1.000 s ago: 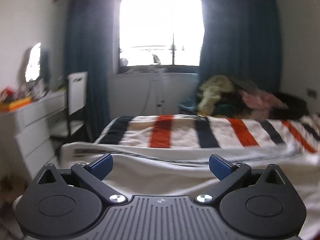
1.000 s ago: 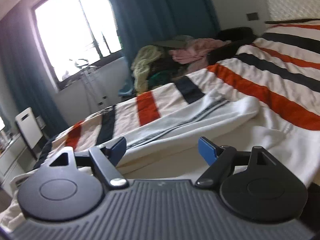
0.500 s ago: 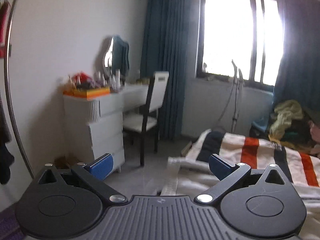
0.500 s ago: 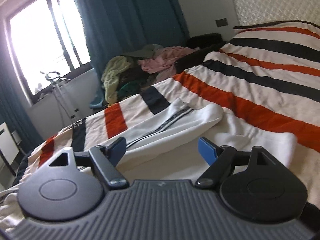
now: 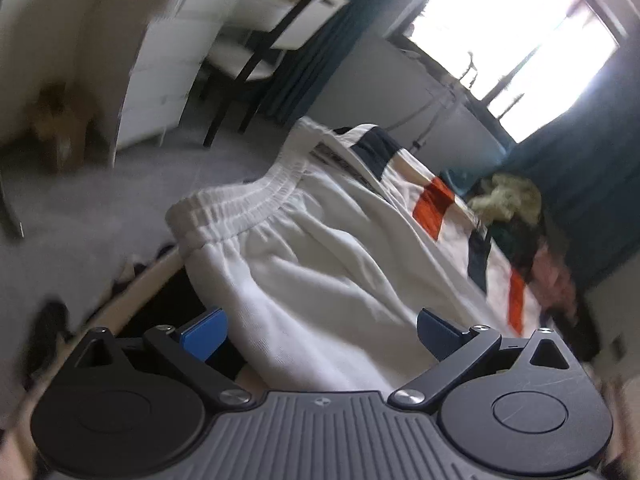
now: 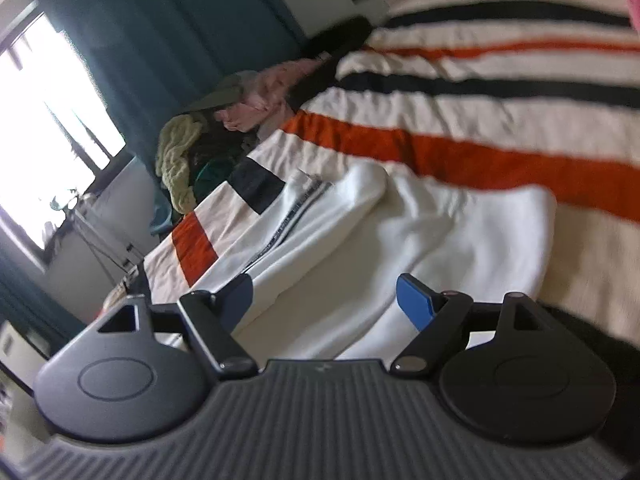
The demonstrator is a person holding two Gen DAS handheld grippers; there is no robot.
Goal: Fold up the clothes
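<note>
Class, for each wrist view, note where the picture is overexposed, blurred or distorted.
Left wrist view: the window is blown out to white, the dresser and chair are motion-blurred, and the frame is tilted. Right wrist view: the window glares, the striped blanket smears rightward, and fisheye bends the edges.

I see white trousers [image 5: 320,264] of soft matt cloth, slightly fuzzy; the striped bedcover [image 6: 480,120] looks like matt woven cloth.
</note>
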